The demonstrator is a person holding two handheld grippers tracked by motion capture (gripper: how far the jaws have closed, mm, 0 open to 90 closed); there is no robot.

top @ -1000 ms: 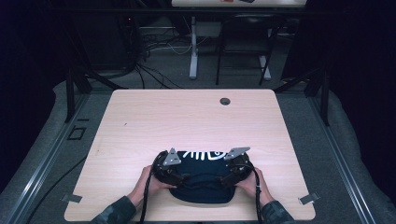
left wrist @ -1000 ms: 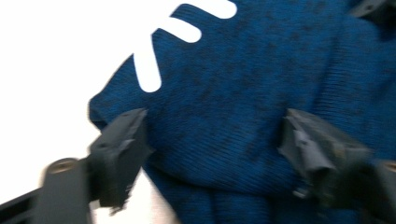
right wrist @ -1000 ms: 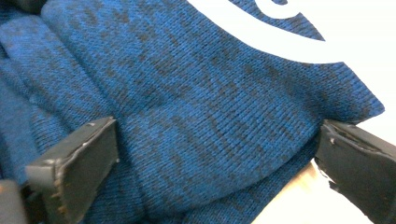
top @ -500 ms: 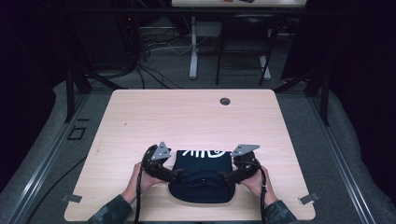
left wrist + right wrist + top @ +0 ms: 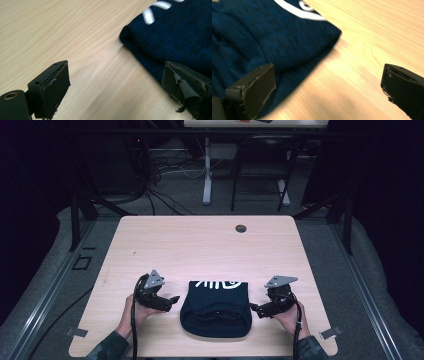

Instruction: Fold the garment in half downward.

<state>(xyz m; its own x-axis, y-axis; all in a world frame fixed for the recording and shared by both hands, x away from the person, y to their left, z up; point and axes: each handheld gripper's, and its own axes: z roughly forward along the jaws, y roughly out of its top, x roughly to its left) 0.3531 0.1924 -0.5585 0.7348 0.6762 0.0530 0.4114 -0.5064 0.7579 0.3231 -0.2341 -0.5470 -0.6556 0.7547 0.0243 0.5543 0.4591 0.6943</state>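
A folded dark navy garment [image 5: 215, 312] with white lettering lies near the front edge of the light wooden table [image 5: 200, 245]. My left gripper [image 5: 175, 299] sits just left of it, pointing at its side. Its jaws have just been opening and stand open with nothing between them. In the left gripper view the gripper [image 5: 115, 85] frames bare wood, with the garment [image 5: 175, 37] ahead to the right. My right gripper [image 5: 254, 309] is just right of the cloth, open and apart from it. The right gripper view has the garment [image 5: 262, 37] behind the left jaw of the gripper [image 5: 328, 85].
A round cable hole [image 5: 241, 228] sits near the table's far edge. Tape marks [image 5: 77, 332] lie at the front corners. Beyond the table are dark floor, cables and another desk's legs [image 5: 206, 180].
Both grippers have let go of the garment's sides and drawn outward, the left one to the left, the right one to the right. The garment stays folded on the table.
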